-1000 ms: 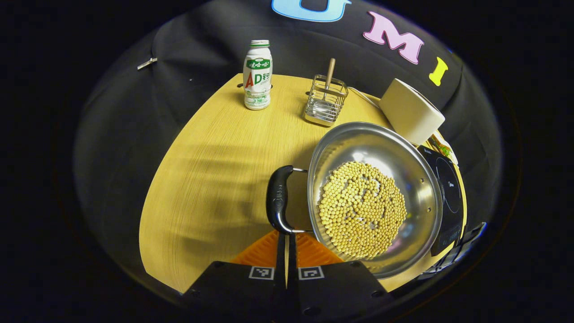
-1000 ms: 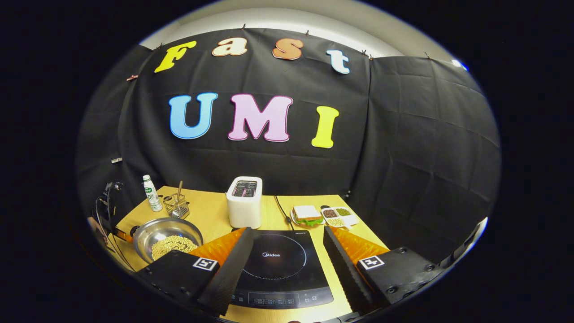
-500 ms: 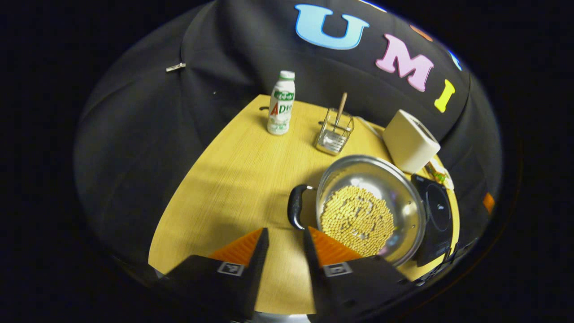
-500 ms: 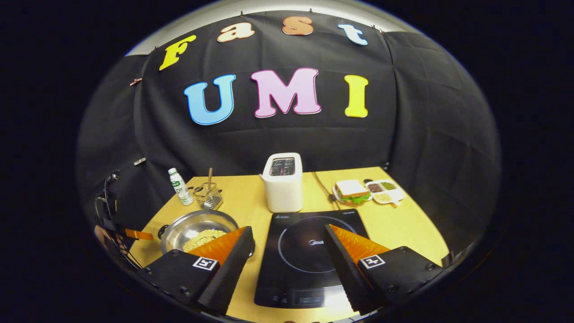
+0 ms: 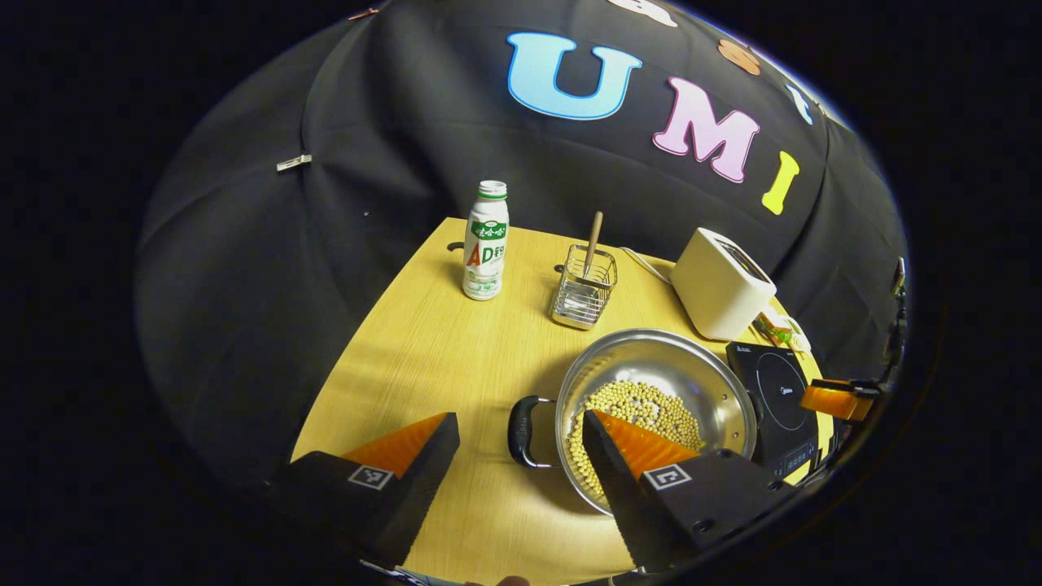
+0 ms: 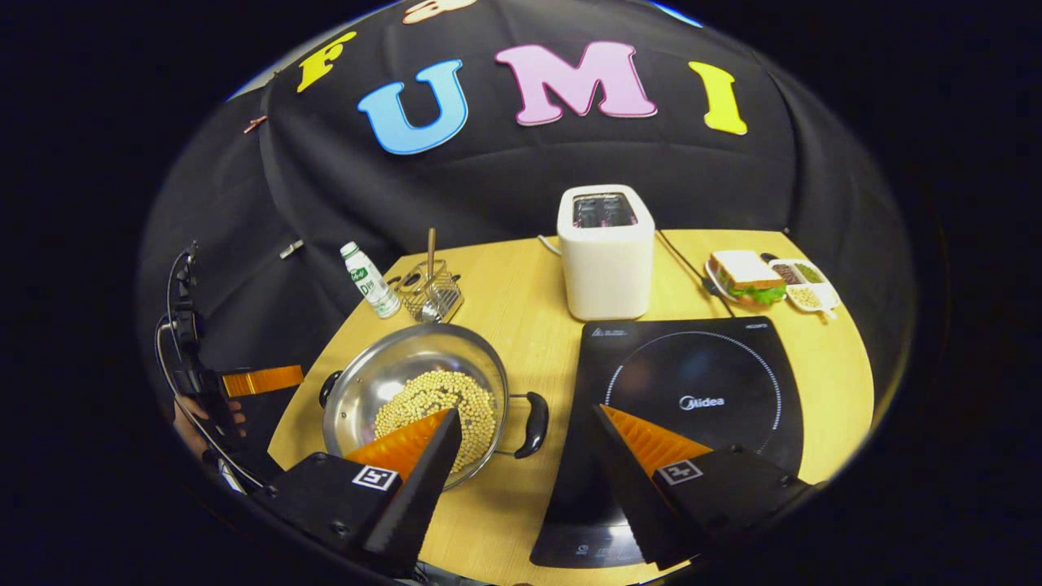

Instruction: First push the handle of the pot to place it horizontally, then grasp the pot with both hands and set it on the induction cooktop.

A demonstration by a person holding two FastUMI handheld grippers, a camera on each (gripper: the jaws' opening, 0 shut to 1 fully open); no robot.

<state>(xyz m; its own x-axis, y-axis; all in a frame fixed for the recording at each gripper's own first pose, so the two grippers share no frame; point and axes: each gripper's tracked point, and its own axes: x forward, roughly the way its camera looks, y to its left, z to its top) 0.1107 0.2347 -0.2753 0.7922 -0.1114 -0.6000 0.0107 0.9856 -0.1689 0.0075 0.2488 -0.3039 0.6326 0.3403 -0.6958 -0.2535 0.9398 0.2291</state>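
A steel pot (image 5: 692, 362) holding yellow beans (image 5: 639, 405) sits on the wooden table, just left of the black induction cooktop (image 6: 692, 382). The pot's two black handles point left and right. In the left gripper view, my left gripper (image 5: 517, 439) is open and hangs above and short of the pot's left handle (image 5: 519, 431), touching nothing. In the right gripper view, the pot (image 6: 391, 358) lies low on the left, and my right gripper (image 6: 527, 413) is open, with the pot's right handle (image 6: 533, 425) seen between its fingers, farther off. The left gripper (image 6: 260, 380) also shows beyond the pot.
A white toaster (image 6: 606, 252) stands behind the cooktop. A drink bottle (image 5: 484, 244) and a wire basket (image 5: 582, 289) holding a wooden-handled utensil stand at the back left. A sandwich plate (image 6: 745, 277) and a small divided dish (image 6: 806, 285) are at the back right.
My left gripper was shut at the pot's left handle; it has drawn back, risen and opened. My right gripper has tilted down and moved over the pot's right handle.
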